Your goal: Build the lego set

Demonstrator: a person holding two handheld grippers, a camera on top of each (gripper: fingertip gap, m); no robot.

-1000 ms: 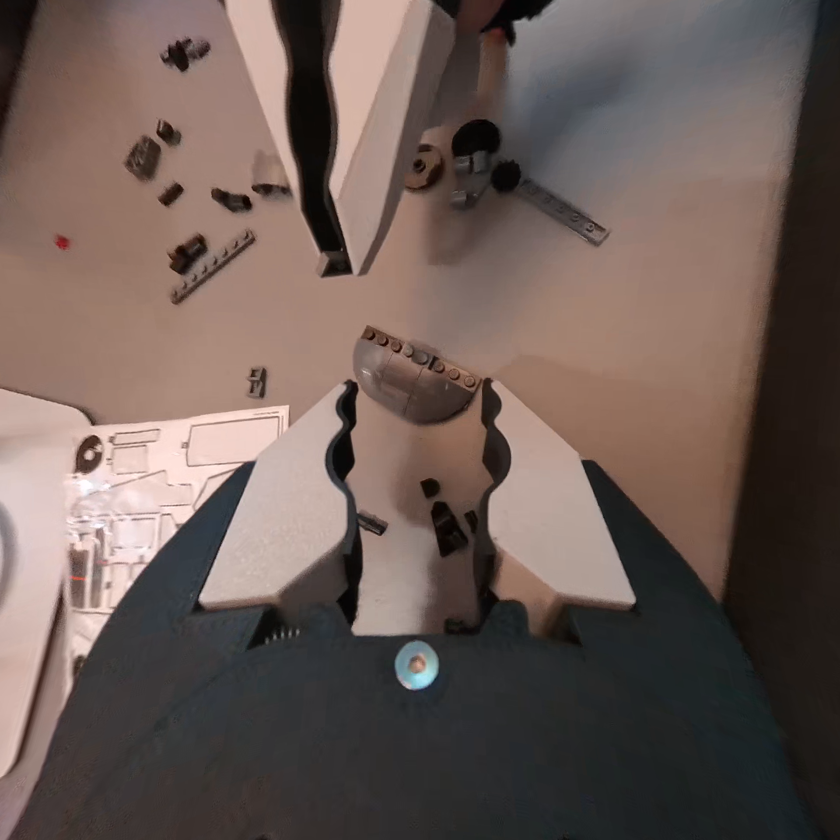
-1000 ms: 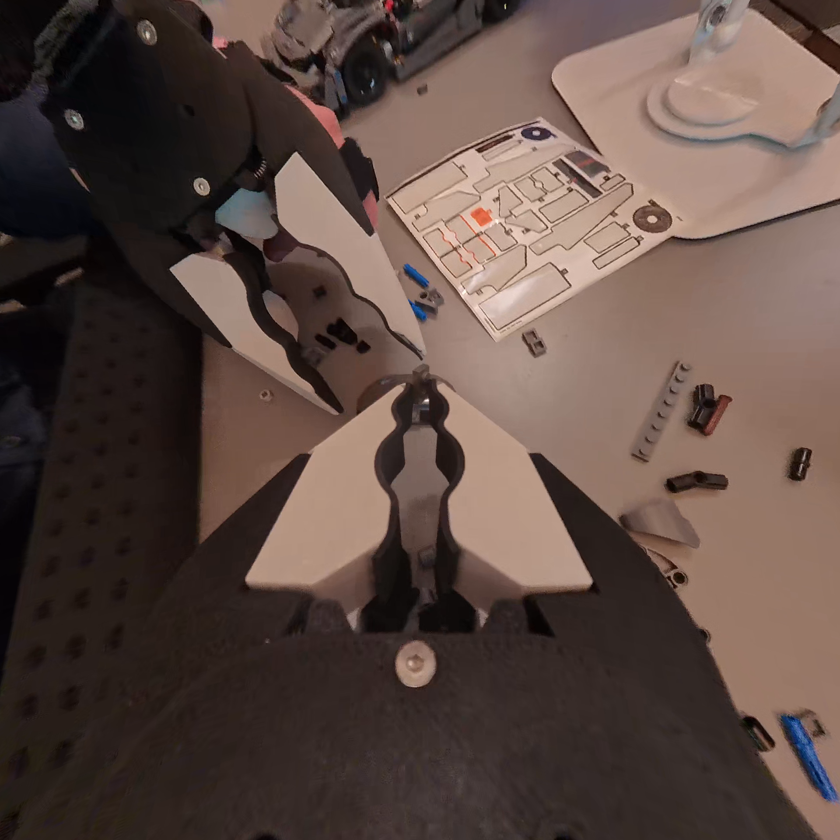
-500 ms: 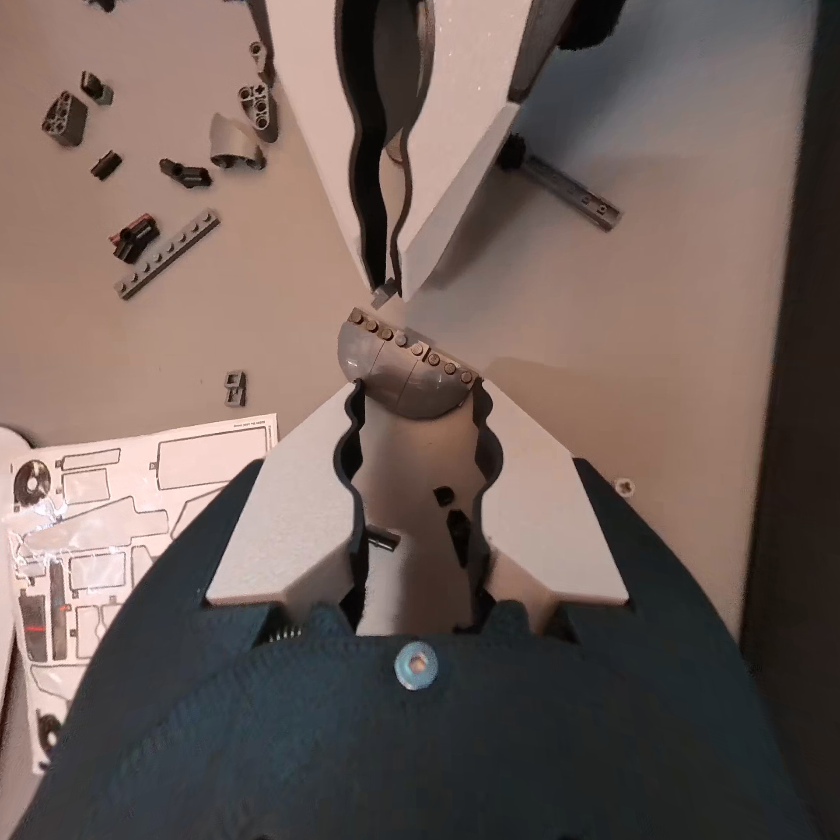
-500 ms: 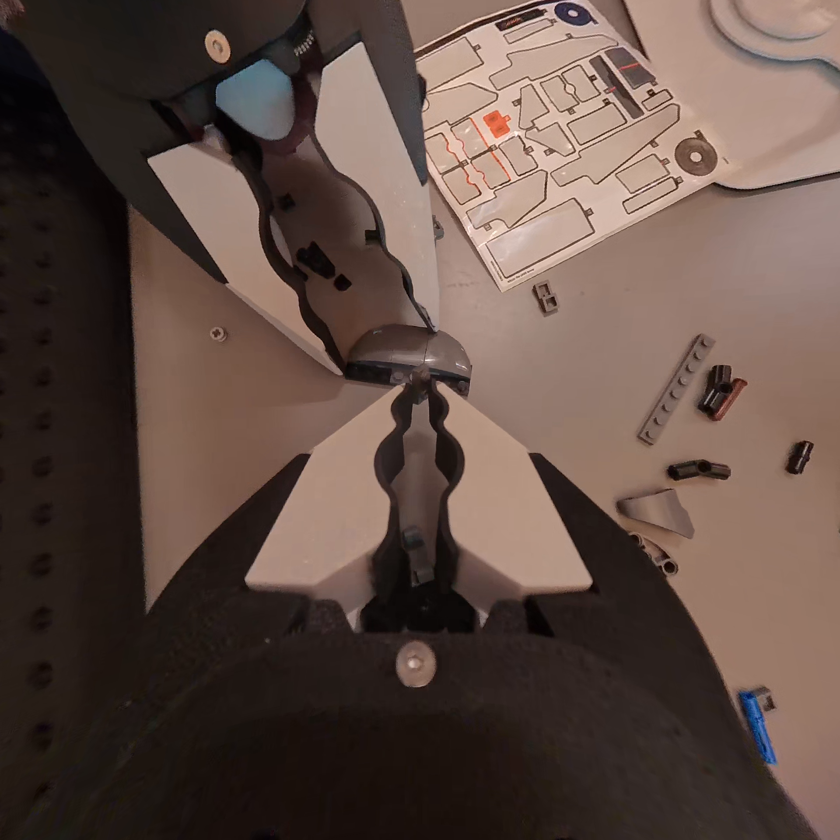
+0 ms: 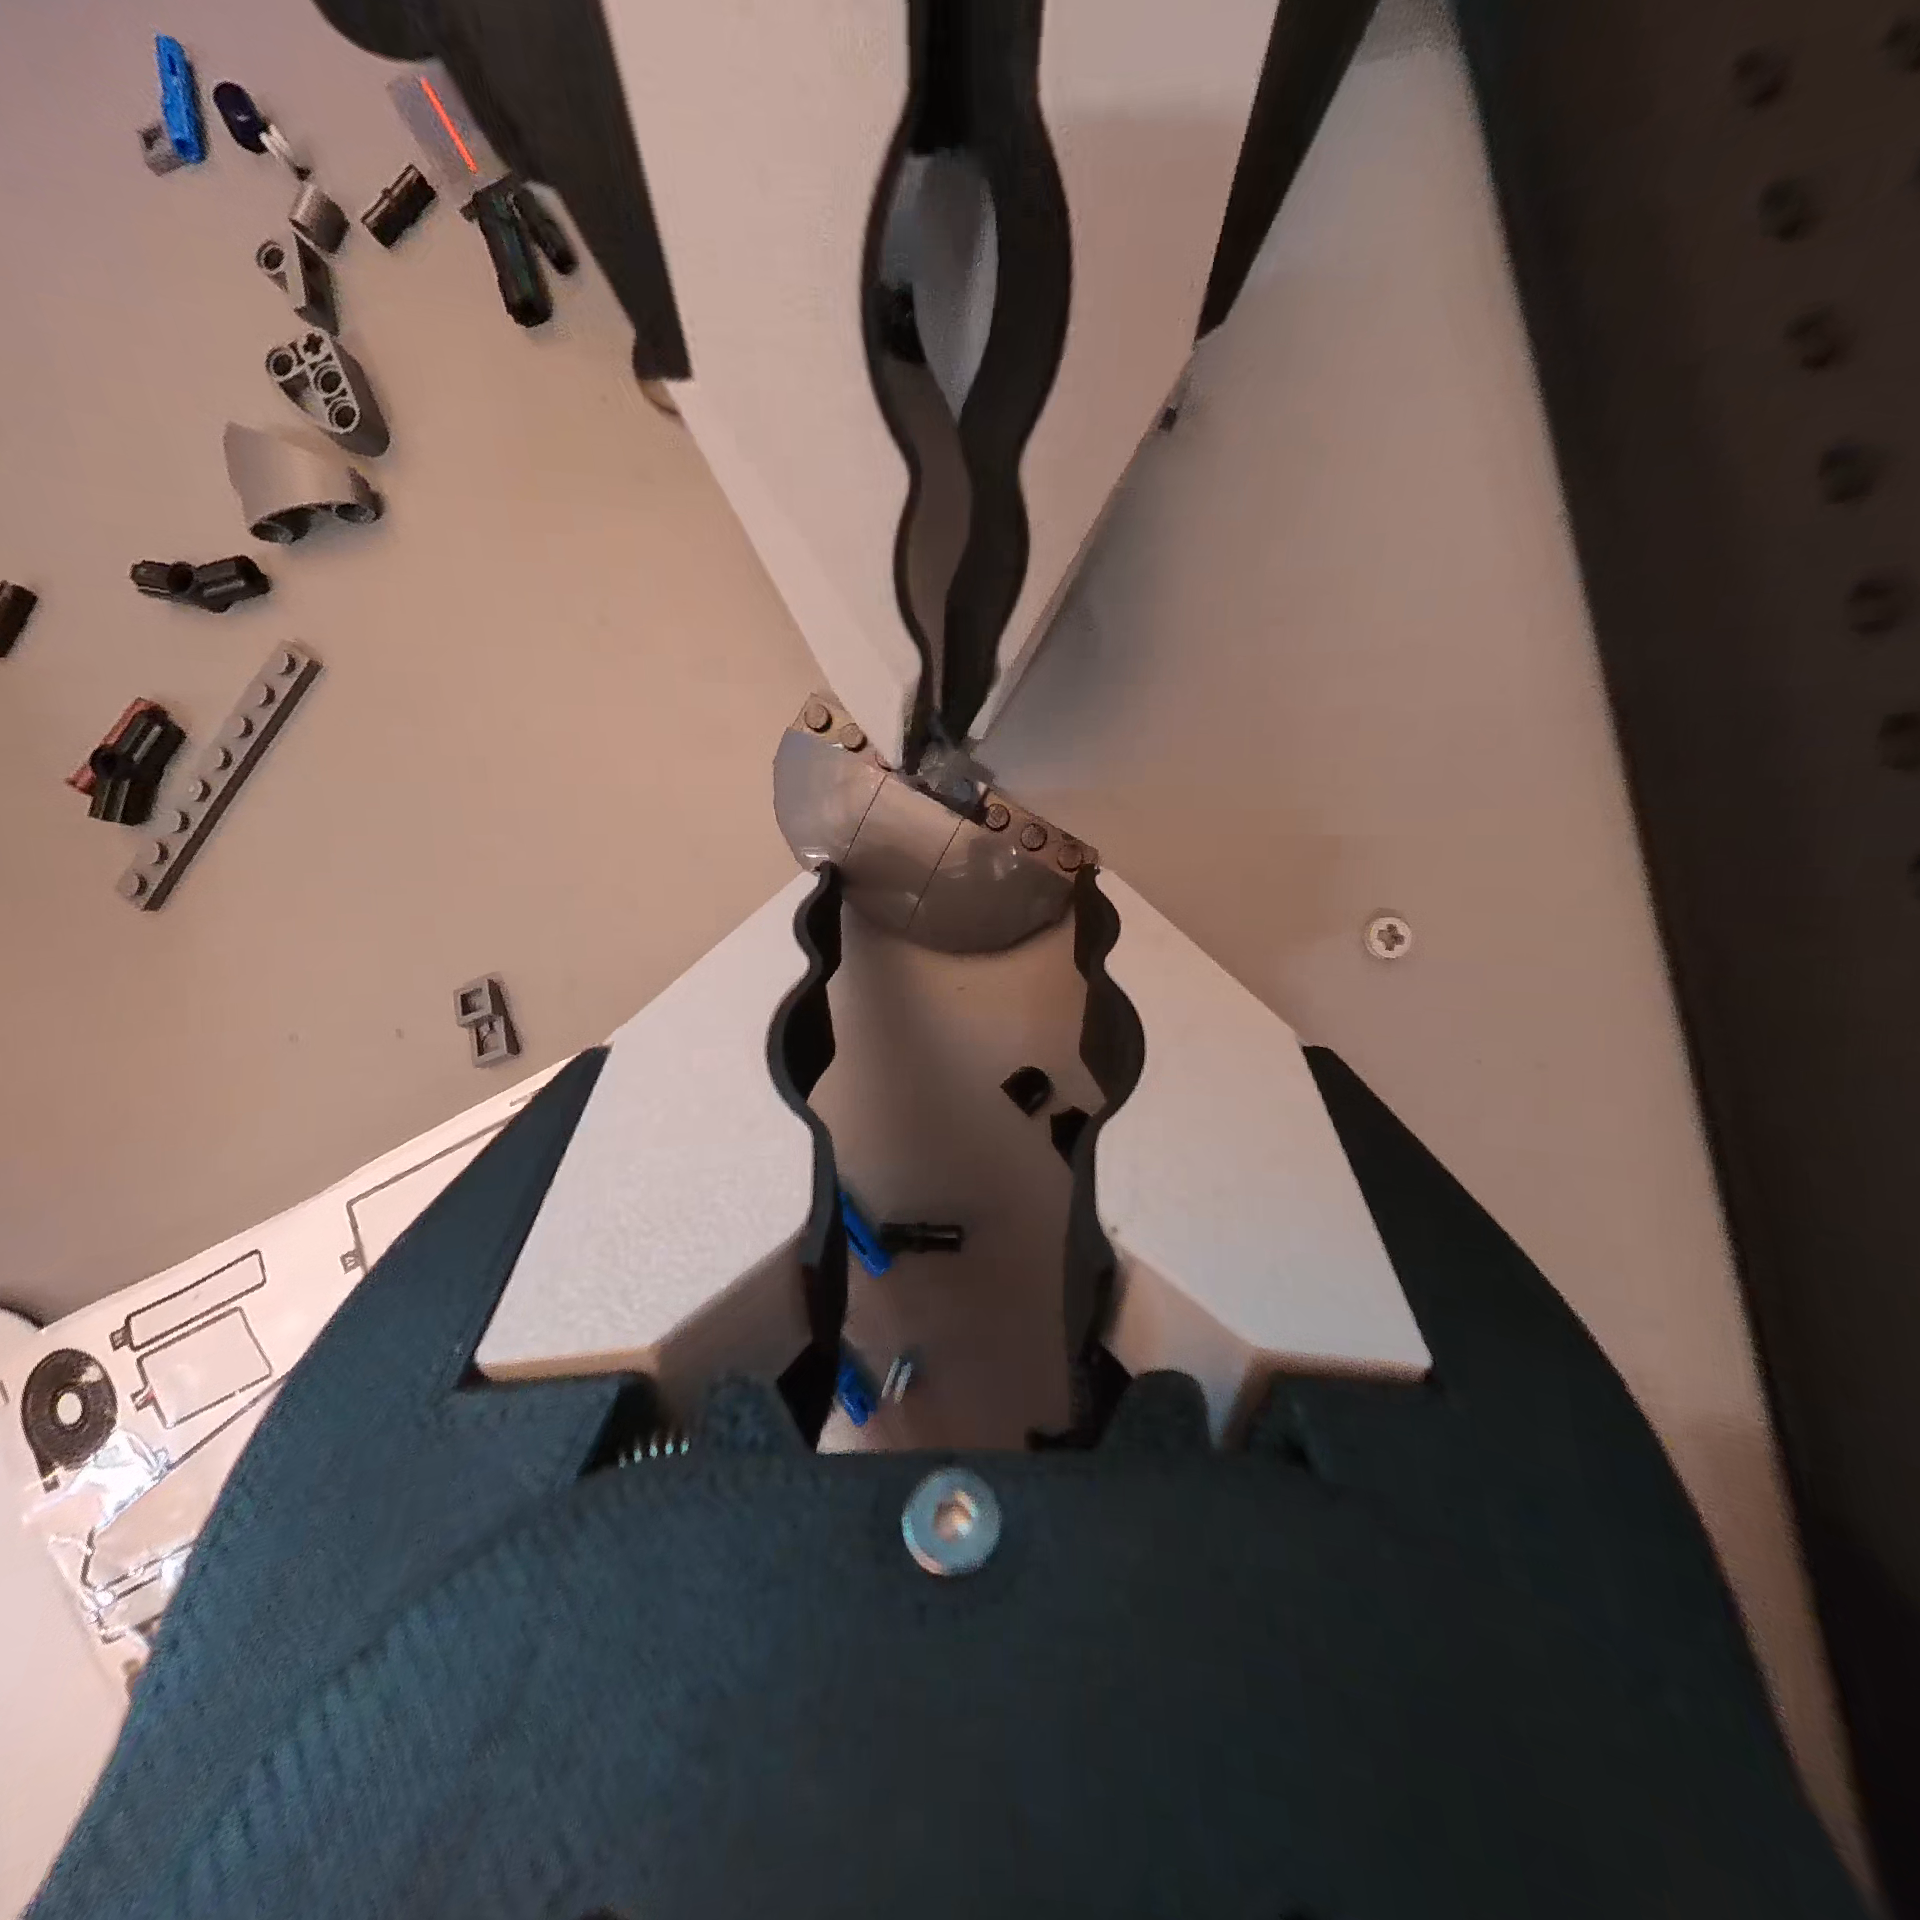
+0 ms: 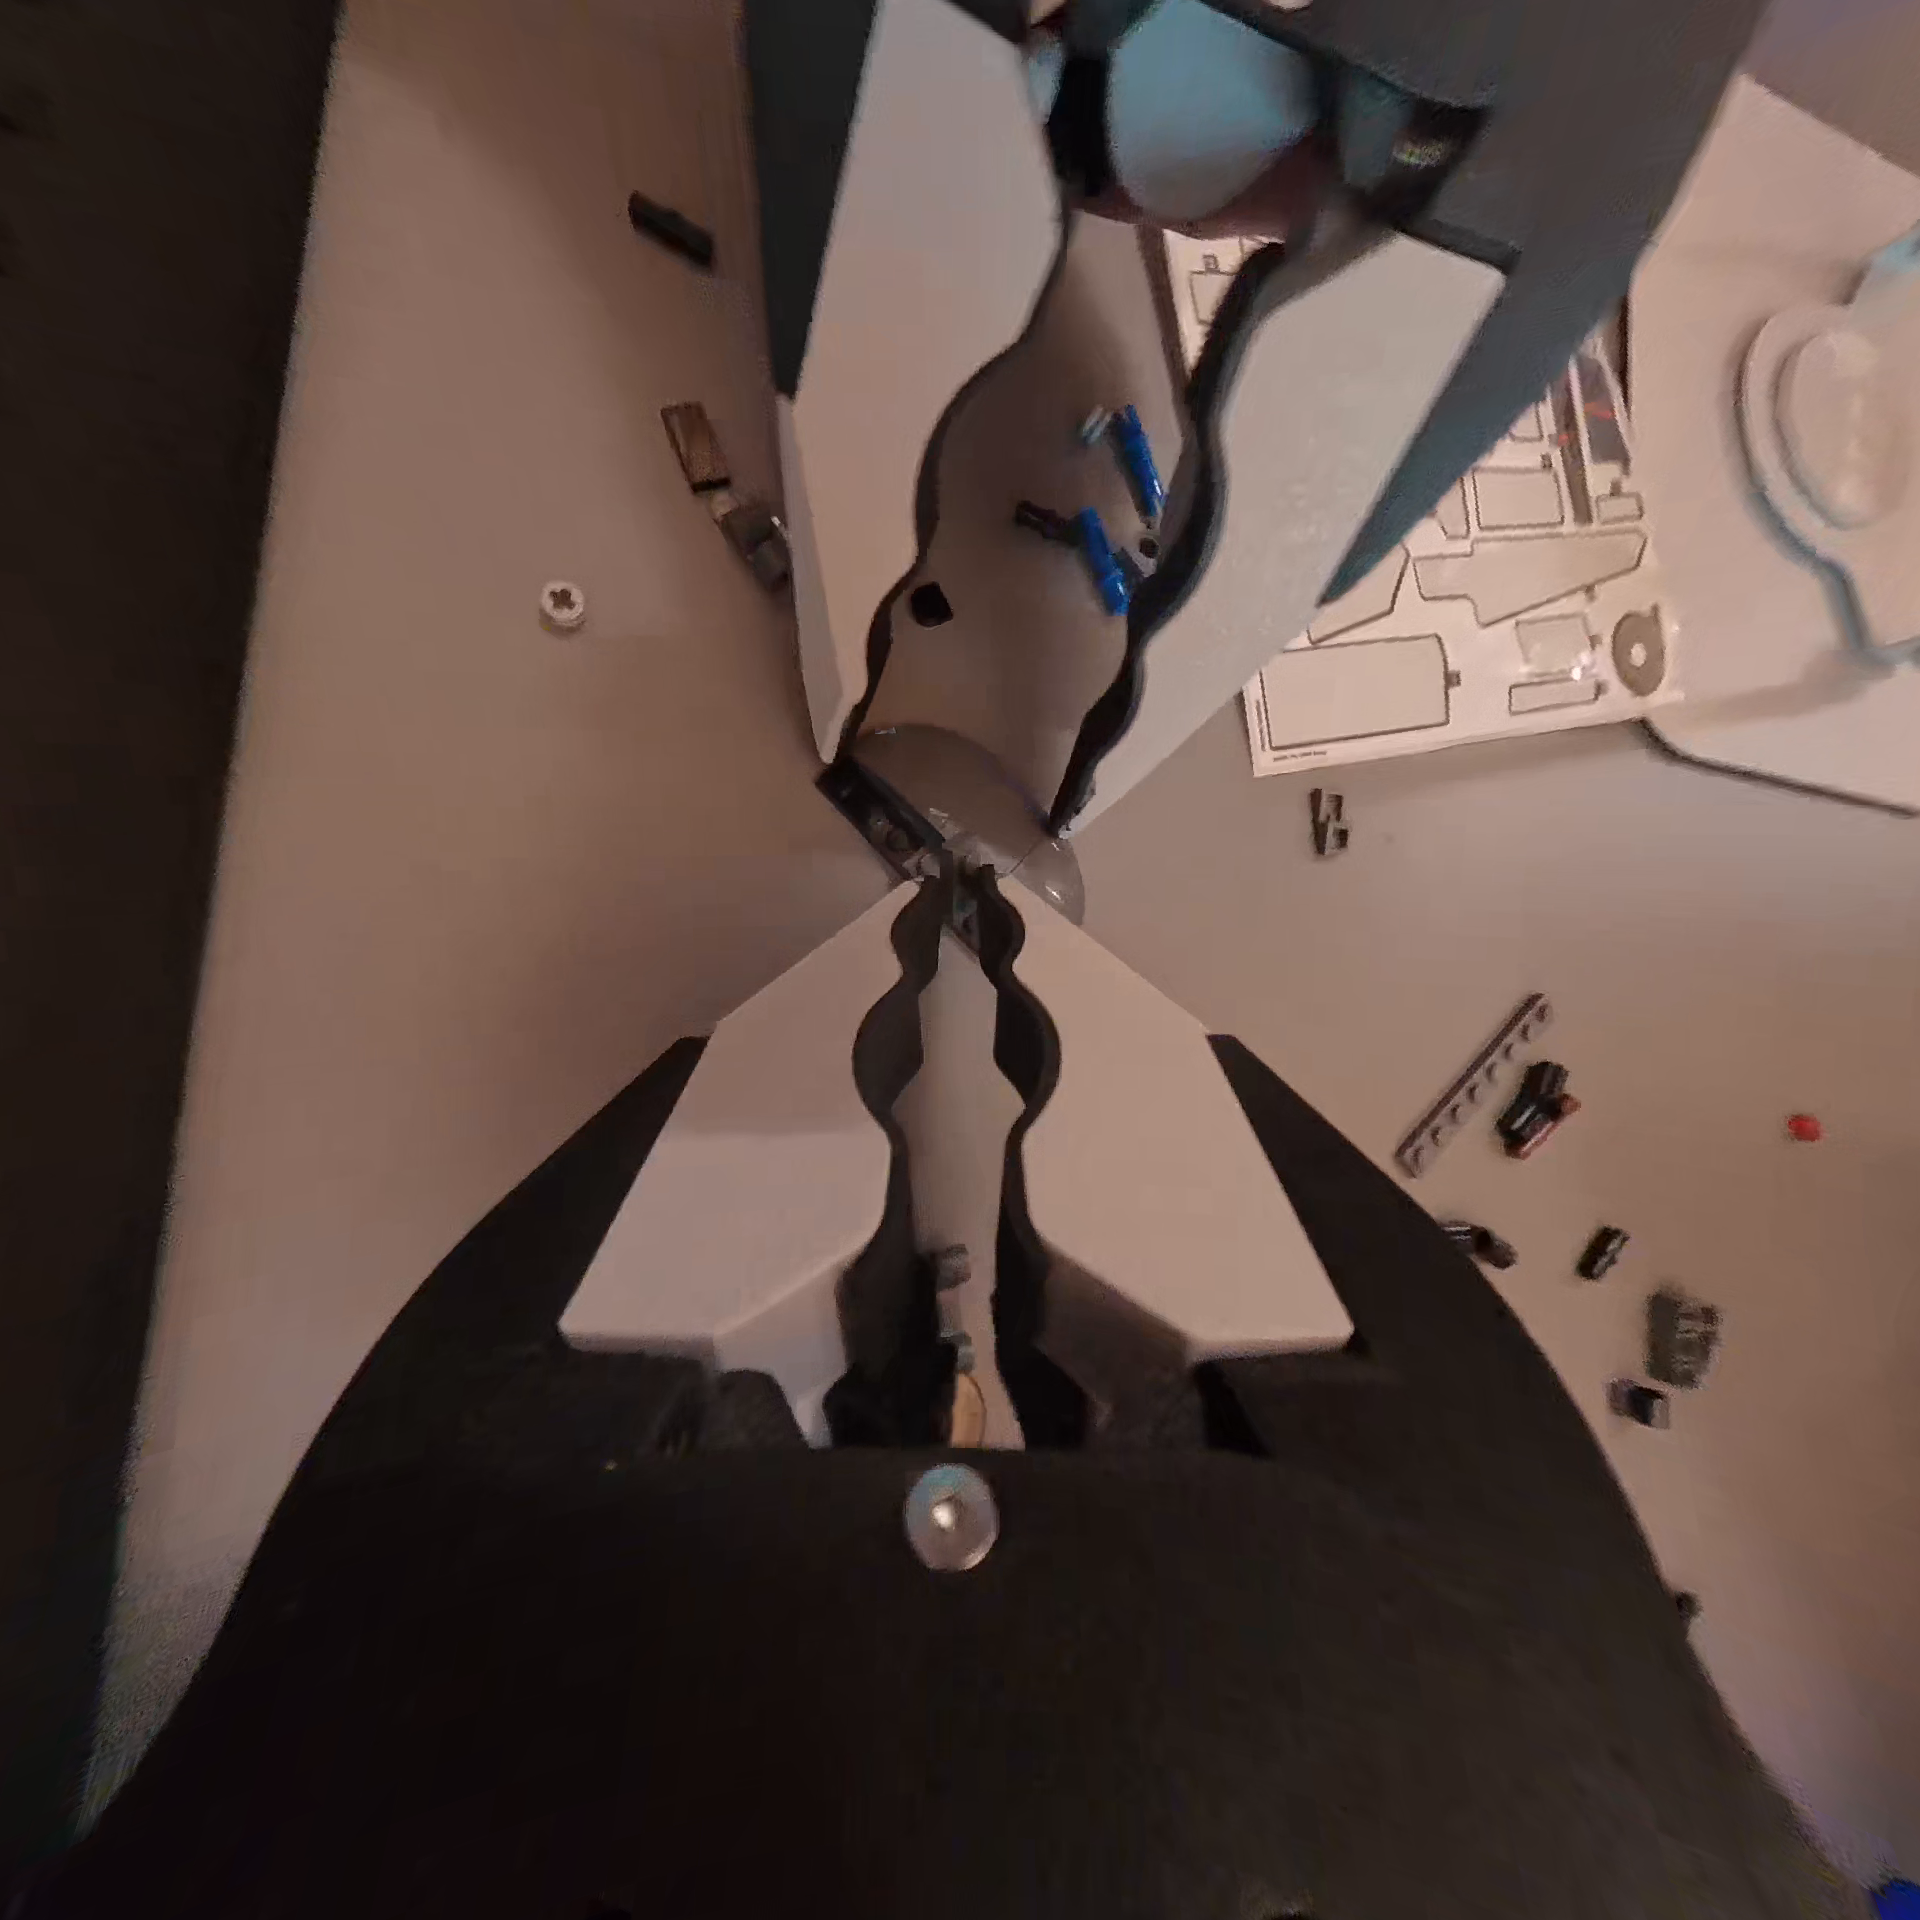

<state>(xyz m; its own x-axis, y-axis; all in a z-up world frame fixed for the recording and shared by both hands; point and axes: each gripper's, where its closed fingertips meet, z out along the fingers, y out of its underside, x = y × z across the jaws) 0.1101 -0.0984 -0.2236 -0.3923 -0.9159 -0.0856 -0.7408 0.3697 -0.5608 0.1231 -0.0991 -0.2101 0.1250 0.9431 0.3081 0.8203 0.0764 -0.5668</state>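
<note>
My left gripper is shut on a grey half-dome lego assembly, gripping its rounded sides, with the studded edge facing away. My right gripper comes in from the top of that view, shut on a small grey piece that touches the studded edge. In the right wrist view my right gripper holds the small piece against the dome, which sits in the left gripper opposite. The contact itself is partly hidden by the fingertips.
A sticker sheet lies at the lower left of the table. A long grey plate, a curved grey panel and several small dark and blue pieces are scattered at the left. A white round piece lies by a dark perforated mat. The tips of both grippers are at nearly the same place. About 12 cm separates my left fingertips from the long grey plate. Look for it in the right wrist view too.
My right gripper has closed in from a gap until its small piece meets the dome's studded edge. Both grippers have drawn together and the table pieces have shifted in view.
</note>
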